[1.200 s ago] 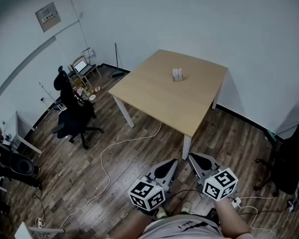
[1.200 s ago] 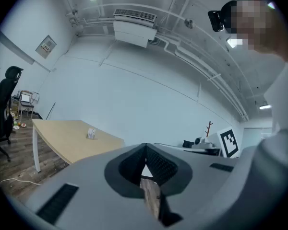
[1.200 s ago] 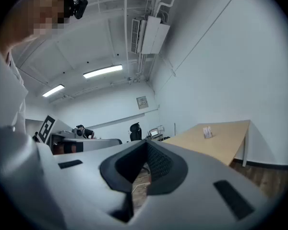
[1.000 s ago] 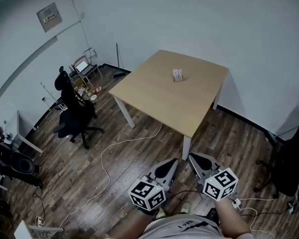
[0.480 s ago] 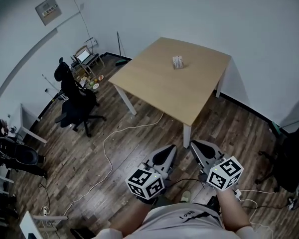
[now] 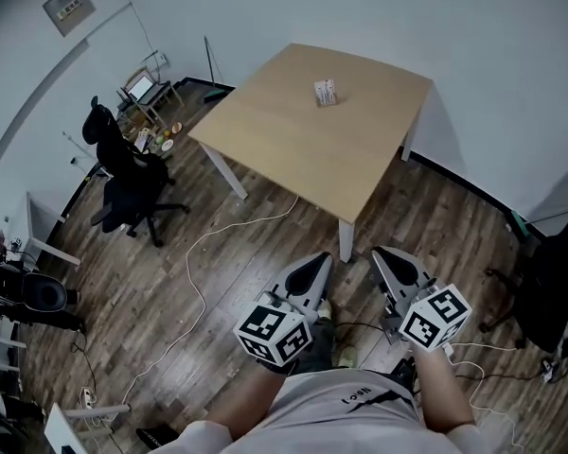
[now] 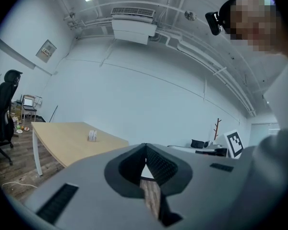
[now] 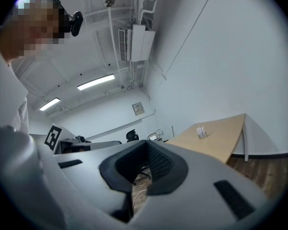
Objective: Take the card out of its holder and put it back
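L gripper (image 6: 319,259) & R gripper (image 6: 381,253) are hanging, jaws together, empty; card holder (image 6: 325,92) is sitting near table's (image 6: 265,149) far edge.

**Square pale-wood table** (image 6: 293,149): smooth matt top, white-painted legs. **Dark plank floor** (image 6: 246,287): visible wood grain, faint sheen. **Left gripper** (image 6: 319,257) and **right gripper** (image 6: 382,252): matt grey plastic shells, black ribbed pads (image 7: 160,166); **white wall** (image 6: 473,55): smooth matt paint.

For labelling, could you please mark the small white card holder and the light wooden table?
small white card holder (image 6: 325,92): head view, its middle.
light wooden table (image 6: 293,149): head view, bare top.
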`<state>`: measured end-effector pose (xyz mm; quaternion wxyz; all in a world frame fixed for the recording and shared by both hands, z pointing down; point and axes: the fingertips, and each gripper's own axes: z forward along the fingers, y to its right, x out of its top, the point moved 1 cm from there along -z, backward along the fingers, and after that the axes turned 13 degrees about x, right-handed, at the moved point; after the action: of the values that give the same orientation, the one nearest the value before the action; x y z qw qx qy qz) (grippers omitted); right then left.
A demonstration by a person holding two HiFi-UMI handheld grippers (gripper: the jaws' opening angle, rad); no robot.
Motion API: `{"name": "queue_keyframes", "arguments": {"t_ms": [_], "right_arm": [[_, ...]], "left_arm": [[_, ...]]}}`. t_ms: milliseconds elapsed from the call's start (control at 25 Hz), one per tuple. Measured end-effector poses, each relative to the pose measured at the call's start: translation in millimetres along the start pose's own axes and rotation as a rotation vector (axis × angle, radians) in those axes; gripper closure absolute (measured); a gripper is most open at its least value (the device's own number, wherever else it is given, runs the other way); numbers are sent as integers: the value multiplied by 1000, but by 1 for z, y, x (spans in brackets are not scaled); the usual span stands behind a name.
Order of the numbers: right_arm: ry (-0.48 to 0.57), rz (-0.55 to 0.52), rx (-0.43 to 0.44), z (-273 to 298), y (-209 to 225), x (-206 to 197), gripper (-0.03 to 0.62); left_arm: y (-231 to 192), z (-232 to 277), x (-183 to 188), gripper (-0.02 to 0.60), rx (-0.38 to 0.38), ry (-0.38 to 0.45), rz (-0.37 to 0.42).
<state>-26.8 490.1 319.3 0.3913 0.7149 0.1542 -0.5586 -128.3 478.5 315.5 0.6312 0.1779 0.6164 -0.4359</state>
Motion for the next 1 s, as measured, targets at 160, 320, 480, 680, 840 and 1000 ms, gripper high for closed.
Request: {"name": "queue_keyframes", "arguments": {"t_ms": [160,320,480,680,840,1000], "right_arm": [[-16,-7,-9,27,27,1,583],[-33,-10,-12,66,71,7,583],[-55,-12,10,123,116,17,582],[-73,-24,23,190,161,29,582],[-74,-29,-7,216,200,39,582],[-91,-47,-18,226,237,51,582]], "left_arm": [[-22,36,1,569,-11,-14,-3],[-53,90,12,569,-26,-13,-1],[-93,149,33,569,-32,-9,18],[-145,215,56,569,-59,-33,7],[-167,262,69,569,-83,-46,5],[-172,299,71,569,-102,-65,-17]]}}
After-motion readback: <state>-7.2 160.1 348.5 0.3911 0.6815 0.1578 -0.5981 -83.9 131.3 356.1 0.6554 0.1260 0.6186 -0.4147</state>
